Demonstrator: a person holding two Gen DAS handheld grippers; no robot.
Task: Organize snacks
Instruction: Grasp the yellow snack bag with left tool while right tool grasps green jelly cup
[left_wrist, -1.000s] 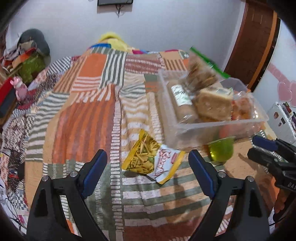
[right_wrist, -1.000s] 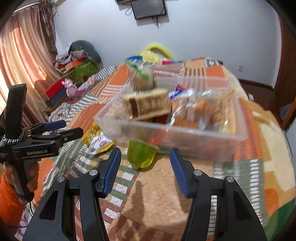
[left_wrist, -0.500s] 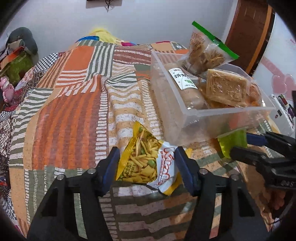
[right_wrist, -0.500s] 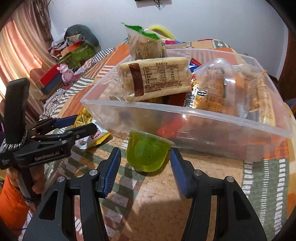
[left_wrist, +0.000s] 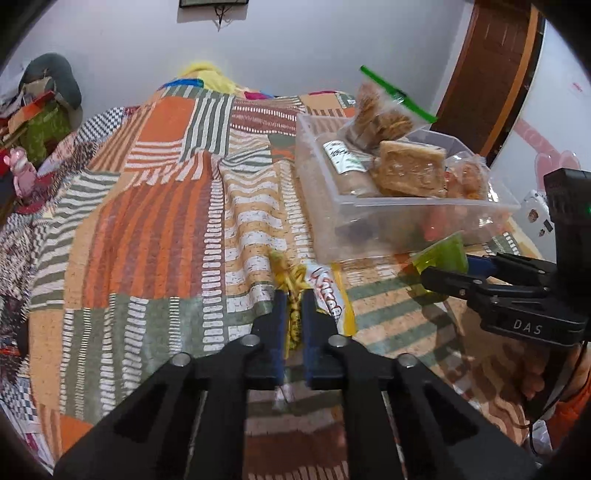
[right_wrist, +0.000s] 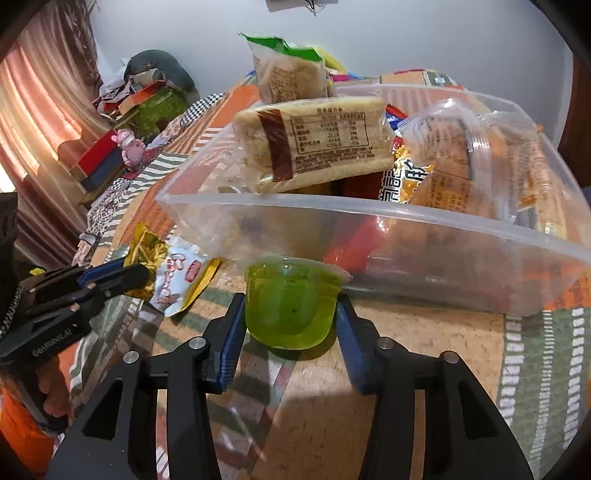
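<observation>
A yellow-and-white snack packet (left_wrist: 328, 291) lies on the patchwork quilt just left of a clear plastic bin (left_wrist: 369, 225) filled with several bagged snacks. My left gripper (left_wrist: 293, 295) is shut on the packet's crumpled yellow edge; in the right wrist view that gripper (right_wrist: 122, 275) grips the same packet (right_wrist: 181, 277). A green jelly cup (right_wrist: 291, 295) stands on the quilt against the bin's near wall (right_wrist: 406, 251). My right gripper (right_wrist: 290, 301) is closing, with both blue pads against the cup's sides. The left wrist view shows that gripper (left_wrist: 443, 267) with the cup (left_wrist: 443, 253) between its fingers.
The striped quilt (left_wrist: 155, 229) stretches away to the left and far side. A pink toy (right_wrist: 129, 146) and a cluttered pile (right_wrist: 155, 96) sit beyond the bed's left edge. A brown door (left_wrist: 495, 74) stands behind the bin. Hands in orange sleeves (right_wrist: 22, 424) hold both tools.
My left gripper has gone from wide open to shut on the packet, bunching it up. My right gripper has moved closer and lower, and its pads have narrowed onto the green cup.
</observation>
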